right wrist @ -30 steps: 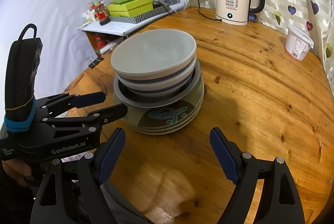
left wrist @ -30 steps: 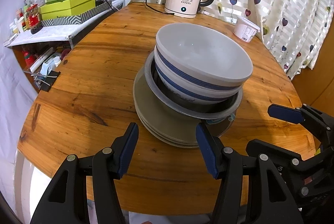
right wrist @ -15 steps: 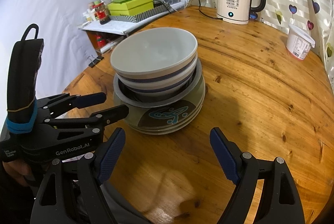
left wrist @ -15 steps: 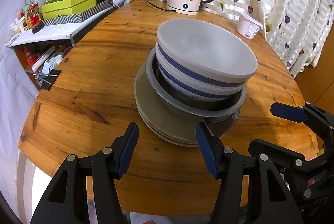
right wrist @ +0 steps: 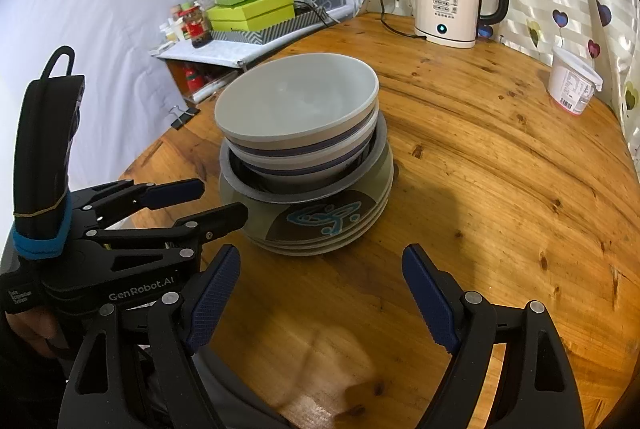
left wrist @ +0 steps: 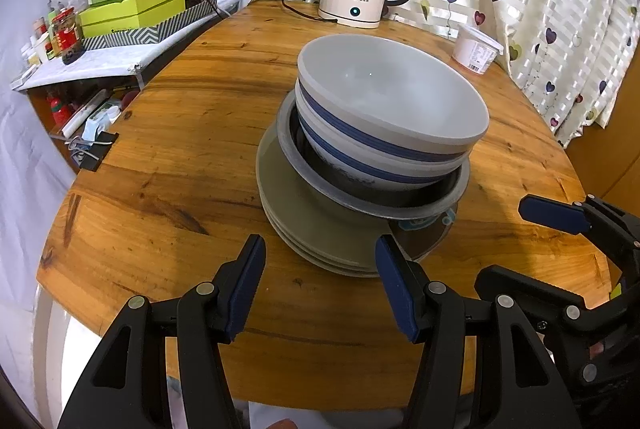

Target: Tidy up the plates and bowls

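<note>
On table (left wrist: 168, 165): striped bowls (left wrist: 384, 117) nested in grey bowl (left wrist: 304, 169), atop plates (left wrist: 288, 225); both grippers' jaws apart, empty.

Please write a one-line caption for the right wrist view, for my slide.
Open right hand-held gripper before bowls stacked on plates on a wooden table.

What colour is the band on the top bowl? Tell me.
Dark blue on white, on the top bowl; clearest in the left wrist view.

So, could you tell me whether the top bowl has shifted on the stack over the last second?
No. The top bowl sits as before in the grey bowl on the plates, unchanged against the kettle.
</note>
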The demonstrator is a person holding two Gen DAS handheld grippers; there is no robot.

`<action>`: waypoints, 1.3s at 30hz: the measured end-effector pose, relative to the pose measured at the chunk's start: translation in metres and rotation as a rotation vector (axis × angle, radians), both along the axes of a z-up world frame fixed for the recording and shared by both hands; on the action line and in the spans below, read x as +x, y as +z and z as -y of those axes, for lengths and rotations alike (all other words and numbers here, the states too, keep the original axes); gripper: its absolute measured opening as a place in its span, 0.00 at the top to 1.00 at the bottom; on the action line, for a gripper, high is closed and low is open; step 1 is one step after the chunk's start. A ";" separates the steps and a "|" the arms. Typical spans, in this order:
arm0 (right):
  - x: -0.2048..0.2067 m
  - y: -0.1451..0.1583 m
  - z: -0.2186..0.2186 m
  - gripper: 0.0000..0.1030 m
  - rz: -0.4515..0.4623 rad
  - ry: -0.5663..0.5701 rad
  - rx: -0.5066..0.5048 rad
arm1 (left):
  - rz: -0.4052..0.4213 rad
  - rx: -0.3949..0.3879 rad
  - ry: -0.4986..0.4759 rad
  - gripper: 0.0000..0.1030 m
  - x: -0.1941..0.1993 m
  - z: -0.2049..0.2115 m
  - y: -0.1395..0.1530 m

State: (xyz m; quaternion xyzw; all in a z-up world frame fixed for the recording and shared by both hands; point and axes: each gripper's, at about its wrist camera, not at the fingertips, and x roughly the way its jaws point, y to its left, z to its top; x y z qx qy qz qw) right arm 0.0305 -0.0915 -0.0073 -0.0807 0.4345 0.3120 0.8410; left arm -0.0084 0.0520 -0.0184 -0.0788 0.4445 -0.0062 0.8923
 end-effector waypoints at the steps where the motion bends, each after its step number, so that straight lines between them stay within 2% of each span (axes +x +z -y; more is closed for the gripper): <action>1: 0.000 0.000 0.000 0.19 0.000 -0.001 0.000 | -0.001 0.001 0.000 0.44 0.000 0.000 0.000; 39: -0.006 0.002 -0.002 0.18 0.011 0.004 -0.006 | -0.011 0.003 0.000 0.44 -0.002 0.001 -0.002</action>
